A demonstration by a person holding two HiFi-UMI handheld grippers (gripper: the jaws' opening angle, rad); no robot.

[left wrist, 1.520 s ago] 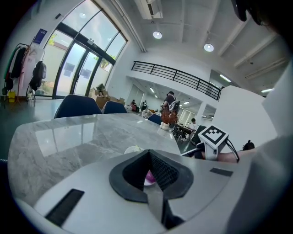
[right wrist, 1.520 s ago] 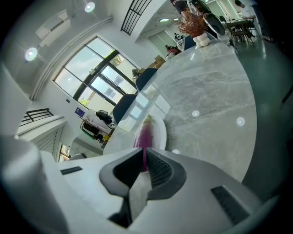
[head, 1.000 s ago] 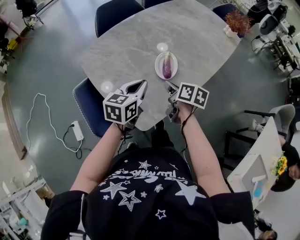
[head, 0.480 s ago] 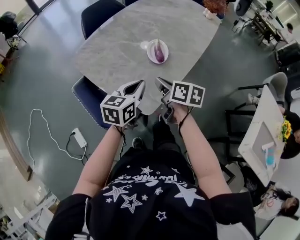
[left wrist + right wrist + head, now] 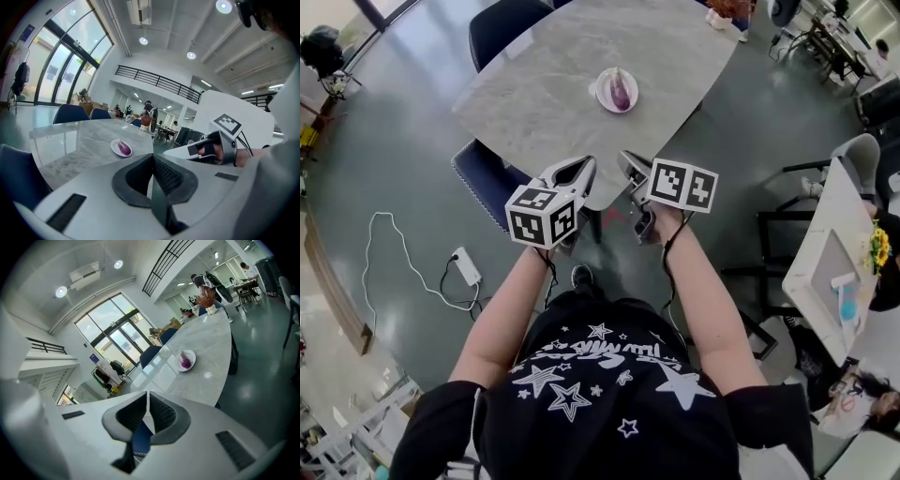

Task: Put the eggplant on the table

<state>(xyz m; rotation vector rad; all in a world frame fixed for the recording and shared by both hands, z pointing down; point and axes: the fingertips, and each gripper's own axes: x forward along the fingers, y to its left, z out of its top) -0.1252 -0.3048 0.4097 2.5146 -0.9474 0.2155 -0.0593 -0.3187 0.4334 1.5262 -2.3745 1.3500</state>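
Held left gripper (image 5: 580,166) and right gripper (image 5: 627,161) closed, empty, at grey marble table (image 5: 534,94) edge beside dark blue chair (image 5: 484,178); purple eggplant (image 5: 621,91) on white plate (image 5: 604,95) well beyond.

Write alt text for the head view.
From above, a person holds the left tongs and right tongs, both shut and empty, by the near edge of a grey table. Farther on, a purple eggplant lies on a white plate.

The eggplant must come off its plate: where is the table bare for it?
The table is bare left of the plate, toward the blue chair, and between plate and near edge. Right of it, a narrower strip. Only the far corner, by the potted plant, is taken.
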